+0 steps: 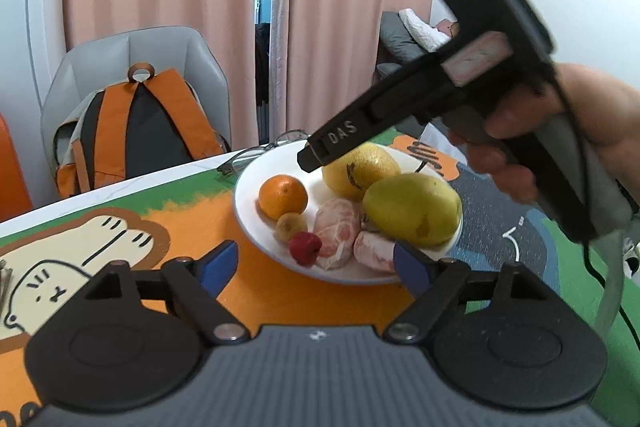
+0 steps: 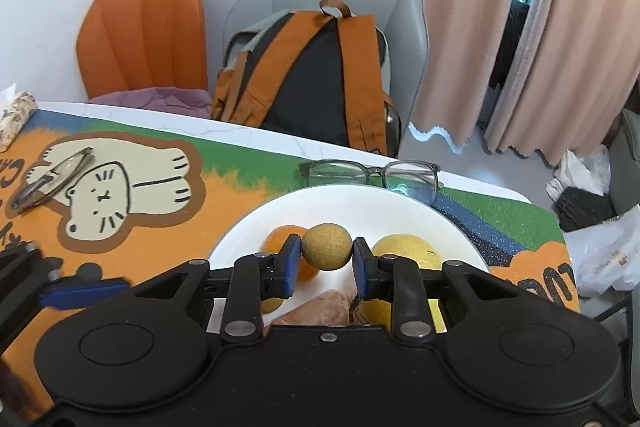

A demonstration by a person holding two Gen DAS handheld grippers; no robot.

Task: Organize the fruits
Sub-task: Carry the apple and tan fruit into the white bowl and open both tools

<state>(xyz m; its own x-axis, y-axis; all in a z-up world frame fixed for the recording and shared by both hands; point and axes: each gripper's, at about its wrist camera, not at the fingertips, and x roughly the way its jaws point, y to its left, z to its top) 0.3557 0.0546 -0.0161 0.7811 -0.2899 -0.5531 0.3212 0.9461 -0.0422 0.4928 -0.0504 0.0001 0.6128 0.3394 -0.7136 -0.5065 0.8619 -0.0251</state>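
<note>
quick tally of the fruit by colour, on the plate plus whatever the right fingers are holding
orange: 1
yellow-green, the mango and pear: 2
small tan-brown, one on the plate, one in the right gripper: 2
pink peeled citrus pieces: 2
red berry: 1
total: 8

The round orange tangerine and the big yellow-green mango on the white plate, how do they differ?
The round orange tangerine is much smaller than the big yellow-green mango. The tangerine is ball-shaped and bright orange; the mango is a long oval, yellow-green with small dark spots. The tangerine sits at the left of the white plate with bare plate around it; the mango lies on its side at the right, crowded against other fruit. Both are whole, unpeeled, and untouched by either tool.
</note>
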